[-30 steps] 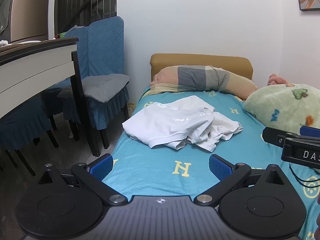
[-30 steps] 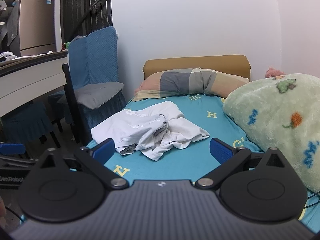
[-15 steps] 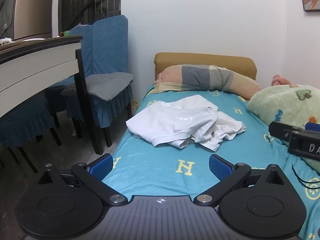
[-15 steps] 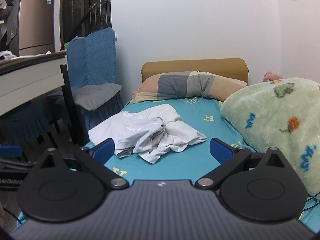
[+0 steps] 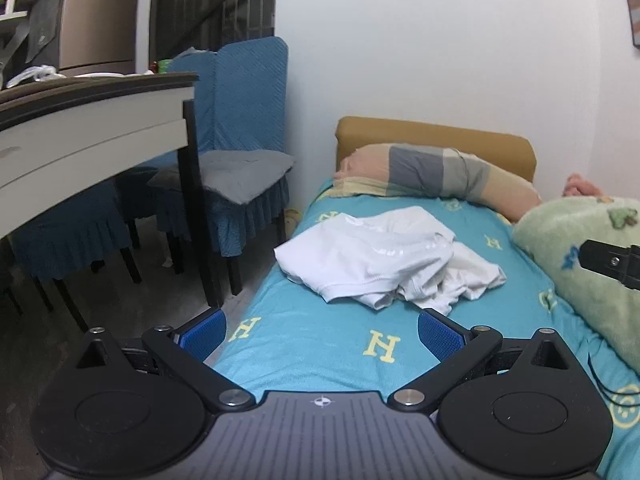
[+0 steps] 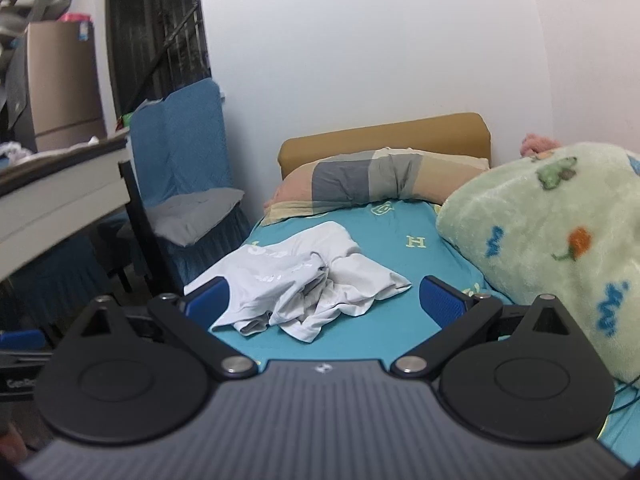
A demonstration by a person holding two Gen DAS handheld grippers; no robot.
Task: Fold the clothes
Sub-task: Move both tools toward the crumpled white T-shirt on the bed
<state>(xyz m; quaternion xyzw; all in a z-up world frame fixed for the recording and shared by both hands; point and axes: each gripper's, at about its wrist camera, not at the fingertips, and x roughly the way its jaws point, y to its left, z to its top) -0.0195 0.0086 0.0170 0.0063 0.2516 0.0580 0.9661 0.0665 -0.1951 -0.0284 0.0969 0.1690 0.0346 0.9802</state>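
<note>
A crumpled white garment [image 5: 384,260] [image 6: 304,284] lies bunched in the middle of a bed with a teal sheet [image 5: 320,344] [image 6: 400,248] printed with yellow letters. My left gripper [image 5: 322,334] hovers near the foot of the bed, open, its blue pads wide apart and holding nothing. My right gripper [image 6: 324,300] is open too, a little short of the garment's near edge, with nothing between its pads. The right gripper's black body shows at the right edge of the left wrist view, over the blanket.
A striped pillow [image 5: 436,176] rests against a tan headboard [image 5: 436,136]. A green fleece blanket [image 6: 552,248] is heaped on the bed's right side. Left of the bed stand blue-covered chairs [image 5: 236,152] and a white table [image 5: 80,132] with a dark top.
Both grippers have drifted left and tilted; the garment now sits further right in the left wrist view. The garment itself has not moved. Both grippers stay open.
</note>
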